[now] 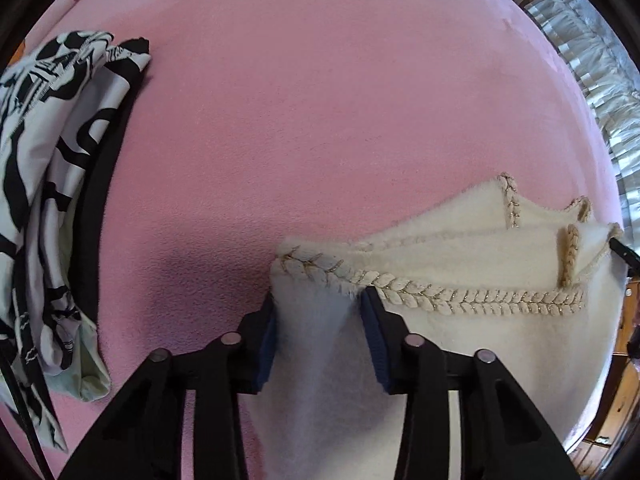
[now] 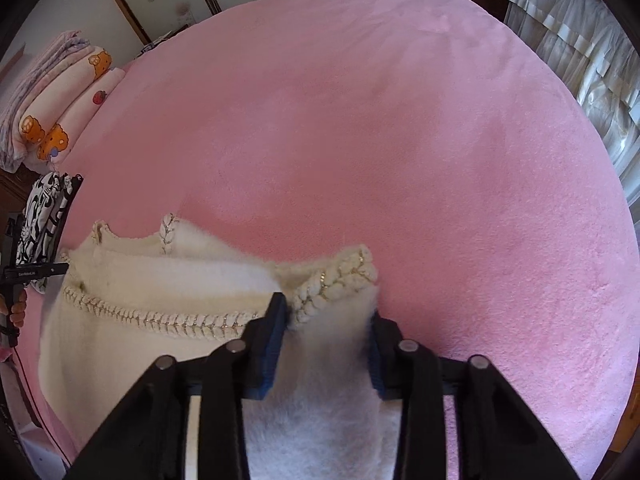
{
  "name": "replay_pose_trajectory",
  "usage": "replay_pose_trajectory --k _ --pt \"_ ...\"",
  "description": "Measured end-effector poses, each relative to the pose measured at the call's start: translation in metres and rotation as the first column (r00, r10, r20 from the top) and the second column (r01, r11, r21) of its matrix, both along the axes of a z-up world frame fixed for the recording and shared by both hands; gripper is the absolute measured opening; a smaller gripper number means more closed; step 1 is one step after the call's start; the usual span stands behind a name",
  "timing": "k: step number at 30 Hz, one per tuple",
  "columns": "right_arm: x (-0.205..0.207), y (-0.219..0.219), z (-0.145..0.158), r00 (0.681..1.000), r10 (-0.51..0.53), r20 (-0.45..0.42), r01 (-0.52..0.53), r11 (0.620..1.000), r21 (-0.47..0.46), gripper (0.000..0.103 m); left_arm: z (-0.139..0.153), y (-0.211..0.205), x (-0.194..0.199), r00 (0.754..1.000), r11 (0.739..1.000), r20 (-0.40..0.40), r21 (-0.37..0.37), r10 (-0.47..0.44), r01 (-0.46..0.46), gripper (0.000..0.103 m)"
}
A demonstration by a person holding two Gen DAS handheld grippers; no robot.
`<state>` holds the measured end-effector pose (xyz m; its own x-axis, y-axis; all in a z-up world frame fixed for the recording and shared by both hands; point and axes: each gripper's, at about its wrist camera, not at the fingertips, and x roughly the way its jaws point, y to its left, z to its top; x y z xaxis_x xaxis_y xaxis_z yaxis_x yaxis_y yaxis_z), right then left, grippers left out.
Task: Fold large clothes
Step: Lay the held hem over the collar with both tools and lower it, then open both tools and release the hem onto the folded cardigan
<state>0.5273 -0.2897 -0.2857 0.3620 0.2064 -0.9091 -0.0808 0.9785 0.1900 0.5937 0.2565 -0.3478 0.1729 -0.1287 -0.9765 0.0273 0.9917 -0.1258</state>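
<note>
A fluffy cream garment (image 1: 480, 340) with braided gold-flecked trim lies on the pink bed cover (image 1: 320, 100). My left gripper (image 1: 318, 300) is shut on its left corner, and the cloth bunches up between the blue pads. In the right wrist view the same cream garment (image 2: 160, 280) stretches off to the left. My right gripper (image 2: 328, 308) is shut on its right corner, just below the braided trim (image 2: 336, 280). Both grippers point steeply down at the bed. The left gripper's black body (image 2: 36, 270) shows at the left edge of the right wrist view.
A crumpled black-and-white patterned garment (image 1: 52, 200) lies at the left of the bed, also seen in the right wrist view (image 2: 44, 216). Folded cartoon-print blankets (image 2: 60, 100) are stacked at the far left. White ruffled curtains (image 2: 580, 60) hang along the right. The pink bed cover (image 2: 400, 140) spreads far ahead.
</note>
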Motion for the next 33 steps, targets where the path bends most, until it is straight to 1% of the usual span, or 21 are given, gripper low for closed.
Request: replay_pose_trajectory --k 1,2,4,8,11,14,15,16,17,18,21,22,23,24,26,27,29,30,32,33 --pt "-0.001 0.001 0.001 1.000 0.000 0.006 0.000 1.000 -0.001 0.024 0.003 -0.003 -0.003 1.000 0.999 0.011 0.039 0.010 -0.010 0.013" --pt "-0.003 0.002 0.002 1.000 -0.002 0.017 0.002 1.000 0.000 0.020 0.006 -0.005 -0.006 0.999 0.999 0.018 0.042 0.029 -0.029 0.008" --pt "-0.006 0.004 0.008 0.999 -0.011 0.038 0.011 1.000 -0.006 0.014 0.014 -0.003 -0.012 0.994 0.994 0.053 0.038 0.096 -0.098 0.007" --pt "-0.014 0.005 0.023 0.996 -0.033 0.079 0.034 0.999 -0.012 0.011 0.041 0.005 -0.031 0.971 0.979 0.134 0.033 0.196 -0.202 0.007" --pt "-0.017 0.005 0.034 0.996 -0.039 0.084 0.041 0.999 -0.029 0.011 0.061 0.010 -0.046 0.955 0.968 0.173 0.030 0.240 -0.249 0.007" --pt "-0.018 0.000 0.043 0.995 -0.048 0.089 0.048 0.999 -0.003 0.011 0.062 0.021 -0.057 0.949 0.962 0.189 0.058 0.252 -0.267 0.007" --pt "-0.019 -0.001 0.044 0.994 -0.052 0.091 0.052 0.999 0.007 0.011 0.059 0.025 -0.059 0.947 0.957 0.183 0.070 0.264 -0.280 0.007" --pt "-0.020 -0.002 0.043 0.994 -0.057 0.091 0.056 0.998 0.013 0.011 0.059 0.022 -0.051 0.944 0.950 0.171 0.086 0.281 -0.299 0.007" --pt "-0.019 -0.004 0.042 0.994 -0.060 0.090 0.058 0.998 0.016 0.011 0.051 0.029 -0.047 0.935 0.938 0.150 0.084 0.321 -0.335 0.007" --pt "-0.019 -0.004 0.039 0.994 -0.061 0.089 0.060 0.998 0.012 0.011 0.041 0.035 -0.040 0.925 0.926 0.117 0.066 0.362 -0.371 0.007" --pt "-0.015 -0.003 0.027 0.995 -0.056 0.081 0.058 0.998 -0.019 0.011 0.011 0.048 -0.031 0.879 0.879 0.020 0.007 0.477 -0.477 0.007" --pt "-0.014 -0.003 0.022 0.996 -0.061 0.069 0.063 0.998 -0.025 0.011 0.005 0.048 -0.029 0.875 0.875 0.003 0.006 0.484 -0.484 0.007" --pt "-0.013 -0.004 0.017 0.996 -0.071 0.060 0.073 0.997 -0.022 0.011 0.004 0.046 -0.028 0.880 0.880 0.011 0.020 0.474 -0.475 0.007" --pt "-0.012 -0.006 0.012 0.995 -0.081 0.055 0.082 0.997 -0.014 0.011 0.004 0.038 -0.027 0.899 0.898 0.030 0.057 0.436 -0.437 0.007" --pt "-0.010 -0.009 0.002 0.995 -0.090 0.046 0.090 0.996 0.000 0.011 0.006 0.024 -0.027 0.931 0.921 0.067 0.142 0.358 -0.364 0.007" --pt "-0.010 -0.010 -0.001 0.994 -0.098 0.041 0.098 0.995 -0.002 0.012 0.007 0.019 -0.027 0.944 0.927 0.079 0.178 0.320 -0.329 0.008" --pt "-0.009 -0.009 -0.001 0.993 -0.111 0.038 0.112 0.994 -0.018 0.019 0.011 0.011 -0.028 0.956 0.931 0.094 0.219 0.277 -0.292 0.010" --pt "-0.009 -0.008 0.003 0.993 -0.110 0.047 0.111 0.993 -0.028 0.022 0.015 0.010 -0.029 0.958 0.933 0.099 0.224 0.268 -0.283 0.013" --pt "-0.012 -0.005 0.012 0.992 -0.105 0.069 0.110 0.992 -0.069 0.029 0.026 0.008 -0.034 0.955 0.930 0.123 0.227 0.268 -0.290 0.025" --pt "-0.014 -0.003 0.017 0.991 -0.104 0.081 0.111 0.990 -0.088 0.031 0.033 0.007 -0.035 0.951 0.930 0.151 0.215 0.270 -0.299 0.037"
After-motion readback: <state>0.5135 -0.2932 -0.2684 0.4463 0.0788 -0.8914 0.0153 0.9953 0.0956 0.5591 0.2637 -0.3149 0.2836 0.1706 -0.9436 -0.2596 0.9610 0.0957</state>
